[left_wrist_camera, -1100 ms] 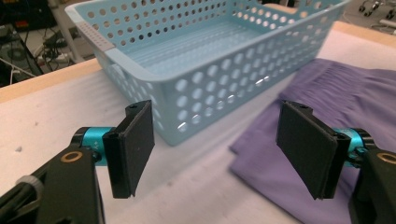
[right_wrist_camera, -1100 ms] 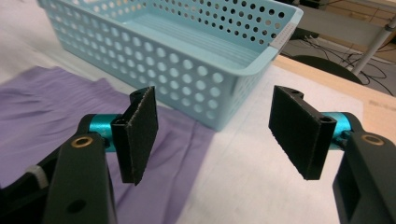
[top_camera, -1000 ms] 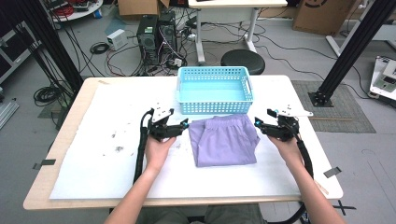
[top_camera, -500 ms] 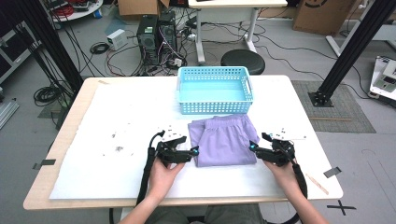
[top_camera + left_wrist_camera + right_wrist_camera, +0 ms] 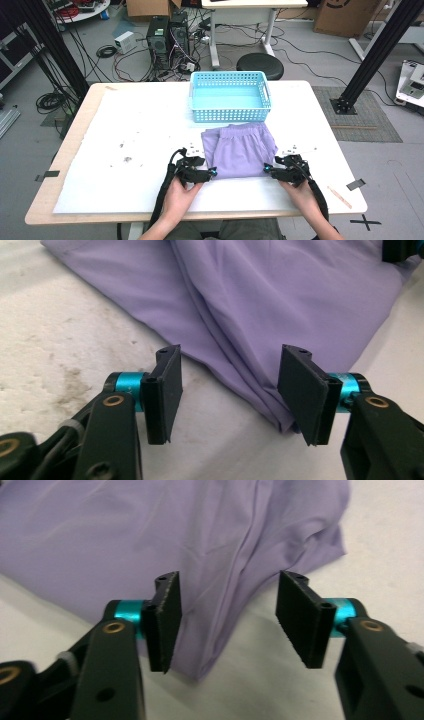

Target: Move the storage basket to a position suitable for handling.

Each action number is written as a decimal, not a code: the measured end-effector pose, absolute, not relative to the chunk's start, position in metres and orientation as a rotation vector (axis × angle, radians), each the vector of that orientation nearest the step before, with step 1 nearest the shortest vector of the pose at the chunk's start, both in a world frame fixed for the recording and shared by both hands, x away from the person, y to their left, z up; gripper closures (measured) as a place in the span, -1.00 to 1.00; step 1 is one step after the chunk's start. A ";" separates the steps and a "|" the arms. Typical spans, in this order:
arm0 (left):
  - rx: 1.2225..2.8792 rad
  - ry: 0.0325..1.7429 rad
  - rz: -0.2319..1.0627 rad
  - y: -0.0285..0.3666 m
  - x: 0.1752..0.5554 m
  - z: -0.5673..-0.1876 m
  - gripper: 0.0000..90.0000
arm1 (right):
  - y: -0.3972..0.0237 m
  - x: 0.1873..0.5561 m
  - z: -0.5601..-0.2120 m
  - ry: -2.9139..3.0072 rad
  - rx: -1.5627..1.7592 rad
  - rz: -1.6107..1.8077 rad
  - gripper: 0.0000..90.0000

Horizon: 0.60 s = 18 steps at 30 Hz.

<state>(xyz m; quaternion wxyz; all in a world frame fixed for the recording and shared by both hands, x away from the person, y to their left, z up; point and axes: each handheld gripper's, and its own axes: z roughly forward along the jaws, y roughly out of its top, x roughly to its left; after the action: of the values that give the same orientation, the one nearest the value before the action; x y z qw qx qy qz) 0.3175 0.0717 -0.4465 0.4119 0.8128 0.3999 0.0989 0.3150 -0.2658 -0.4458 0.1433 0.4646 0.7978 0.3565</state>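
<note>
A lilac pair of shorts (image 5: pixel 240 150) lies flat on the white table cover, just in front of the blue basket. My left gripper (image 5: pixel 212 173) sits at its near left corner and my right gripper (image 5: pixel 266 169) at its near right corner, both low on the table. In the left gripper view the cloth's corner (image 5: pixel 280 415) lies between the jaws of the left gripper (image 5: pixel 230 392), pads apart from it. In the right gripper view a corner fold (image 5: pixel 220 645) lies between the jaws of the right gripper (image 5: pixel 227 625), also untouched. Both pairs of jaws have just been closing.
A light blue plastic basket (image 5: pixel 230 114) stands at the back middle of the table, touching the shorts' far edge. The white cover (image 5: pixel 125 140) has a few dark stains at the left. Beyond the table are a stool, computer cases and cables on the floor.
Both hands came back toward the near edge and down, from beside the shorts' upper half to its two near corners. Both pairs of jaws have narrowed around the corners.
</note>
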 end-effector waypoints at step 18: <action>2.059 1.006 0.324 0.060 0.303 -0.443 0.05 | -0.264 0.314 -0.446 2.276 1.360 1.011 -0.06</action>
<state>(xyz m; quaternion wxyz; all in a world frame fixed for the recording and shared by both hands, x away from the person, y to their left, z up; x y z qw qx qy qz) 0.3033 0.0599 -0.4429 0.4020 0.8146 0.3980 0.1283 0.3135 -0.2641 -0.4461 0.1516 0.4738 0.7928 0.3521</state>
